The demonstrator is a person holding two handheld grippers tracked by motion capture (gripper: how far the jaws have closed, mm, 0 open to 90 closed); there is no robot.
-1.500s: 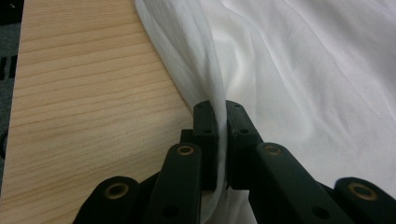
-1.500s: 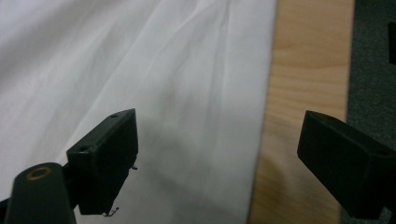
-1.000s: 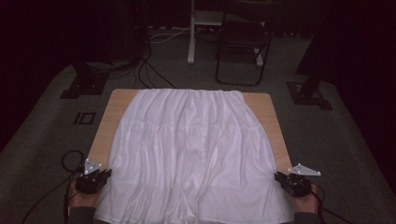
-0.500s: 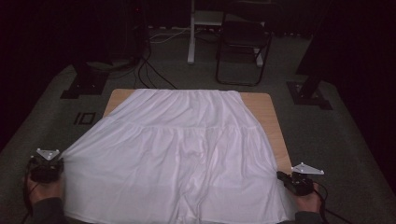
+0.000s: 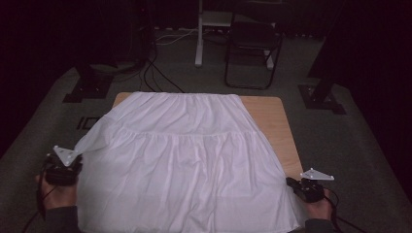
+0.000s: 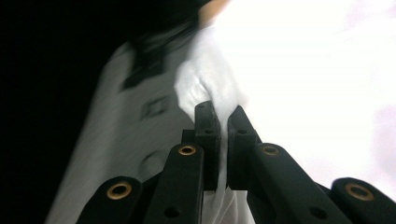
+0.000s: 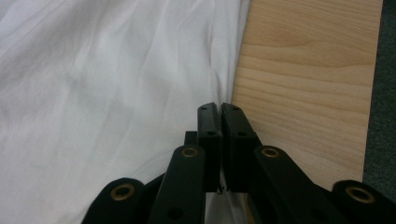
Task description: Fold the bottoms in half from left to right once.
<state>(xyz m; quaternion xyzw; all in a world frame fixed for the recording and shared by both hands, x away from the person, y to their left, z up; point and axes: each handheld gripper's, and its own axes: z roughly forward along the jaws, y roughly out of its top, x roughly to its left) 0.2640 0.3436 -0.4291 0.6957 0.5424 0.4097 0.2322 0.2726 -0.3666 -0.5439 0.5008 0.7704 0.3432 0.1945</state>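
Observation:
A white gathered skirt (image 5: 184, 160) lies spread over a wooden table (image 5: 274, 126). My left gripper (image 5: 77, 165) is off the table's near left corner, shut on the skirt's left hem, which it holds raised so the cloth slopes up from the table. In the left gripper view the jaws (image 6: 223, 116) pinch a bunched fold of skirt (image 6: 205, 88). My right gripper (image 5: 291, 182) rests low at the near right corner, shut on the skirt's right edge. In the right gripper view its jaws (image 7: 219, 110) close on the skirt (image 7: 116, 93) beside bare wood (image 7: 308, 79).
Grey carpet surrounds the table. A black chair (image 5: 250, 48) and a white post (image 5: 199, 34) stand behind it. Black stand bases sit on the floor at the back left (image 5: 87, 90) and right (image 5: 323, 97), with cables (image 5: 155, 73) trailing between them.
My left gripper has swung out to the left of the table and risen, pulling the skirt's left edge up off the wood. The right gripper has stayed put.

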